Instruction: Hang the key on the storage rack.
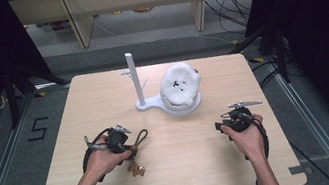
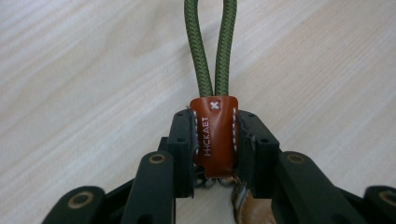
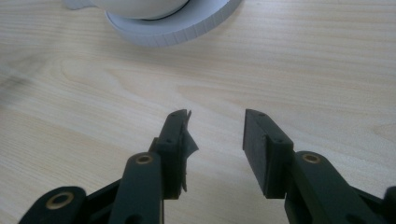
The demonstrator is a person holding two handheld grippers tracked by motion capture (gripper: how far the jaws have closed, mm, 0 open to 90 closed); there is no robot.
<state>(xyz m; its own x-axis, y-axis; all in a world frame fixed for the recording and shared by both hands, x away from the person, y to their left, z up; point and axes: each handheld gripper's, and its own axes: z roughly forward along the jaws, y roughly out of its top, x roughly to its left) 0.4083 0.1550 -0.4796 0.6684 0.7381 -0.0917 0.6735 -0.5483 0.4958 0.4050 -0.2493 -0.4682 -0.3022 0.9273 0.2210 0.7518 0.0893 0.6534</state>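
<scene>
Left gripper sits at the near-left of the table, clamped on the keychain: both pads press the sides of its brown leather tab, which has white stitching, a small cross stitch at the top and stamped lettering. Green cord loop runs out of the tab, away from the jaws, and lies over the wood; in the high view the loop sits just right of the gripper. A tan leather piece of the same keychain lies on the table just under the left hand; in the left gripper view a bit of it shows below the tab.

Right gripper at near-right, held in the right hand, well apart from the keychain. Jaws stand apart with bare wood between them, nothing gripped. Left pad looks torn or frayed at its inner edge.

Farther out, mid-table: white stand, an upright post with small side pegs on a flat base. Just beside the post, on that base, a white rounded lump with dark marks on top. The right gripper view catches the ribbed rim of the base ahead of the jaws.
</scene>
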